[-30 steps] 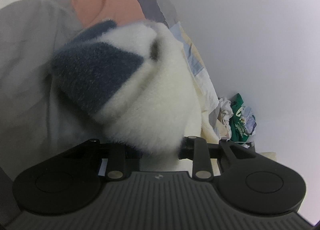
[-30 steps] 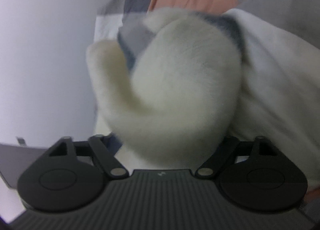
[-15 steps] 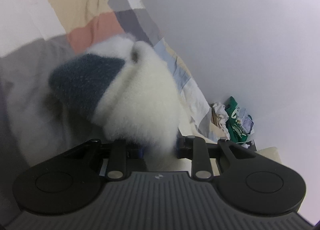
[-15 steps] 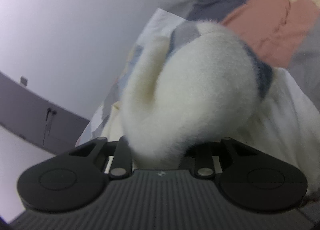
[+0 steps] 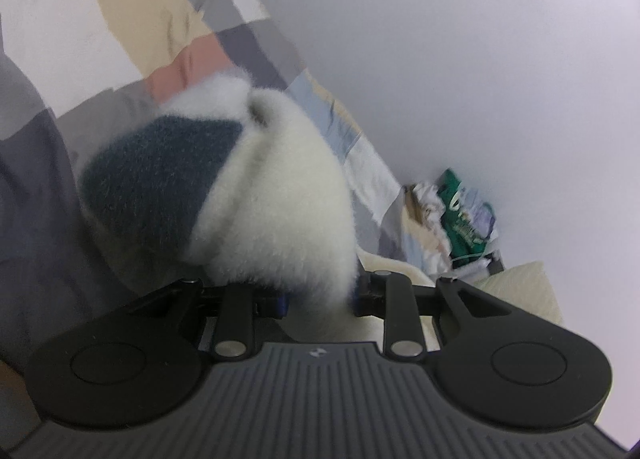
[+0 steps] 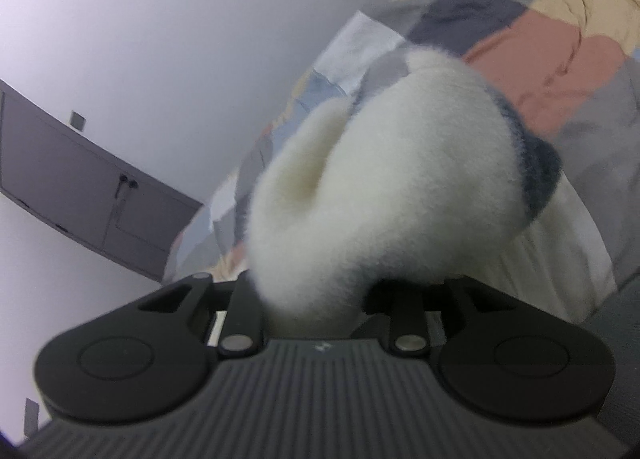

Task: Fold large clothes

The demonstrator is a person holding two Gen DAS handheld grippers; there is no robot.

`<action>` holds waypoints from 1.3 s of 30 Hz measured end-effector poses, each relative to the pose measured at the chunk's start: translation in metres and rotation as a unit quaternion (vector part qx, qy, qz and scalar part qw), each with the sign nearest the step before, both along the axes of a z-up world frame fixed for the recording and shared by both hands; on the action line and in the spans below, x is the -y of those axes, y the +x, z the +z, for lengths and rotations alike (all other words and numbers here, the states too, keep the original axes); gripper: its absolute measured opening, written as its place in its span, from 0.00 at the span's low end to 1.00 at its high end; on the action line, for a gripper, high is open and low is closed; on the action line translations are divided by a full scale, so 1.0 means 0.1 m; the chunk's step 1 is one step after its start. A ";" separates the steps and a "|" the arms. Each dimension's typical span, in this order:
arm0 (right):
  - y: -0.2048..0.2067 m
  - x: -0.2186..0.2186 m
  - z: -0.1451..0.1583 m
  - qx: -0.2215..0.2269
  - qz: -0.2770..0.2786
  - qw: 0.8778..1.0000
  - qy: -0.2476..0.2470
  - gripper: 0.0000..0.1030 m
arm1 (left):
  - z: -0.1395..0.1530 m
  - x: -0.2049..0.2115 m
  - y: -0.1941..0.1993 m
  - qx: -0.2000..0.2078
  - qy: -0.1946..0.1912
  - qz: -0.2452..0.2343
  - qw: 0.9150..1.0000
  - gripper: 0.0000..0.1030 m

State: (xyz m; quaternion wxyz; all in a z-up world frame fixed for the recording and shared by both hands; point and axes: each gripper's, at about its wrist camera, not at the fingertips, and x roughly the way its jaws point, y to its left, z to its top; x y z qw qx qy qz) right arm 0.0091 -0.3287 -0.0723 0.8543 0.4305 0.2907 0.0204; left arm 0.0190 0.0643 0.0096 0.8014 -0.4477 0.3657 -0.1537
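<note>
A fluffy cream and dark blue fleece garment (image 5: 276, 195) bulges out of my left gripper (image 5: 318, 299), which is shut on it; the fingertips are buried in the pile. The same fleece garment (image 6: 384, 195) fills my right gripper (image 6: 316, 303), also shut on it, with a dark blue band at its right side. Both grippers hold the cloth up above a patchwork bed cover (image 5: 132, 31). The rest of the garment hangs out of sight.
The patchwork cover (image 6: 552, 47) runs along a white wall (image 5: 460, 59). A heap of clothes with a green piece (image 5: 460, 211) lies by the wall. A grey cabinet (image 6: 80, 187) is at the left in the right wrist view.
Both grippers have lifted and tilted with the fleece in them; more wall and bed cover now show. The grips have not changed.
</note>
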 end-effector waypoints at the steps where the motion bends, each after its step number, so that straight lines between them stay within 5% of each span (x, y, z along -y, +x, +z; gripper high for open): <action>1: -0.01 0.01 -0.04 -0.009 0.000 1.000 0.006 0.36 | -0.03 0.01 0.01 -0.005 0.000 -0.004 1.000 0.31; 4: 0.00 0.07 -0.18 -0.028 0.010 0.999 0.037 0.61 | -0.10 0.03 0.04 -0.020 -0.004 -0.018 1.000 0.44; 6: 0.00 0.09 -0.22 -0.026 0.015 0.998 0.056 0.74 | -0.13 0.04 0.09 -0.022 -0.013 -0.032 0.999 0.67; 15: 0.08 0.05 0.10 0.033 0.042 0.998 0.018 0.74 | 0.13 0.18 0.34 0.038 0.013 -0.051 0.998 0.76; 20: 0.41 0.07 0.26 0.052 0.044 0.998 -0.008 0.74 | 0.29 0.30 0.70 0.101 0.061 -0.058 0.991 0.76; 23: 0.69 0.05 0.31 0.071 0.064 0.994 -0.045 0.74 | 0.28 0.40 0.96 0.106 0.110 -0.052 0.987 0.76; 29: 1.33 0.08 0.07 0.032 0.089 0.992 -0.081 0.73 | 0.04 0.49 1.64 0.087 0.181 -0.059 0.978 0.76; 39: 2.12 0.03 -0.36 0.003 0.131 0.982 -0.139 0.72 | -0.47 0.56 2.29 0.077 0.192 -0.078 0.975 0.76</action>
